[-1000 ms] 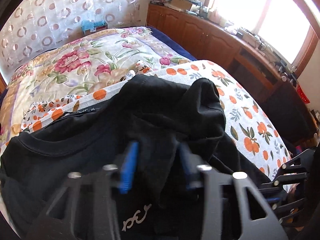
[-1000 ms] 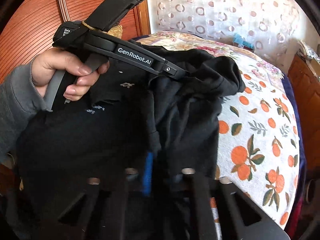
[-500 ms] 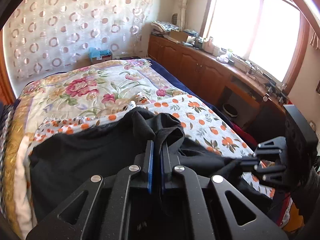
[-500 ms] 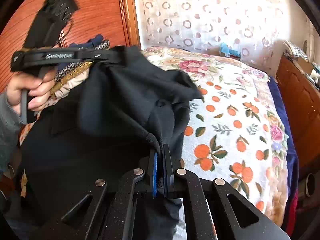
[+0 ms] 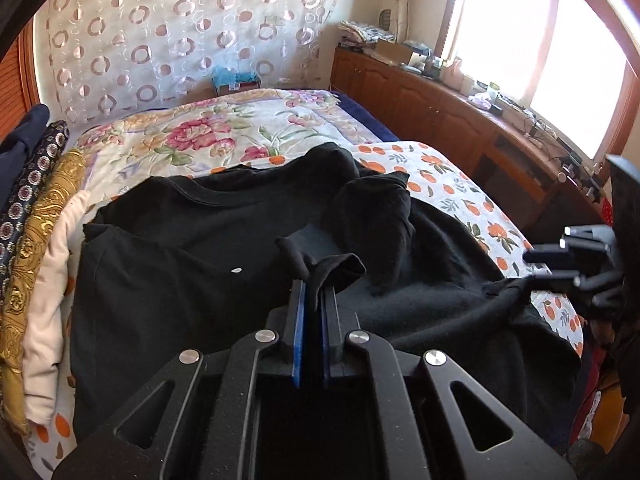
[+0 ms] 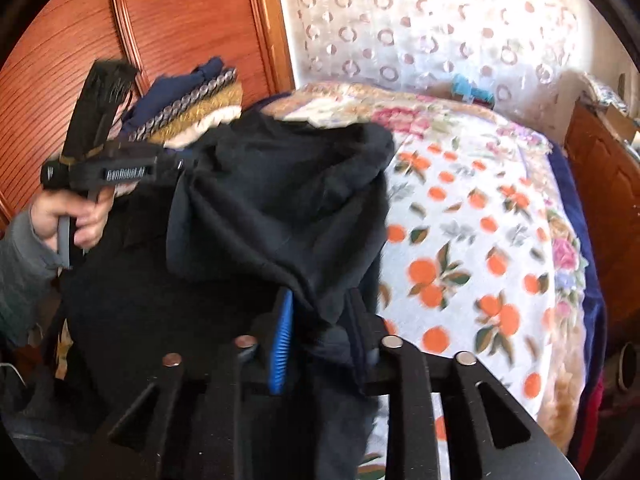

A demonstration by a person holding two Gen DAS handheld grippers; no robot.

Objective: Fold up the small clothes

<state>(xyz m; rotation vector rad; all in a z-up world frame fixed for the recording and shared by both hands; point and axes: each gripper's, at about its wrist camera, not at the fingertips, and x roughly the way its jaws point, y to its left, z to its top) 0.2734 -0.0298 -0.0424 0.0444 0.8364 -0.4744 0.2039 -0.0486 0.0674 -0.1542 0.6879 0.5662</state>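
A black shirt (image 5: 192,256) lies spread on the bed, collar towards the far side. My left gripper (image 5: 312,292) is shut on a fold of its black cloth, near the shirt's middle. In the right wrist view the same black shirt (image 6: 280,208) hangs bunched between both tools. My right gripper (image 6: 320,320) has its blue pads apart with the cloth draped between them. The right gripper also shows in the left wrist view (image 5: 576,264) at the shirt's right edge. The left gripper shows in the right wrist view (image 6: 120,168), held by a hand.
The bed carries an orange-print sheet (image 5: 460,196) and a floral quilt (image 5: 224,140). Folded fabrics (image 5: 36,216) are stacked on the left. A wooden cabinet (image 5: 460,120) runs along the right under the window. A wooden panel (image 6: 140,32) stands behind the stack.
The shirt has been lowered and spread flatter on the bed. My right gripper's pads have opened from their pinch on the cloth. My left gripper stays shut on its fold.
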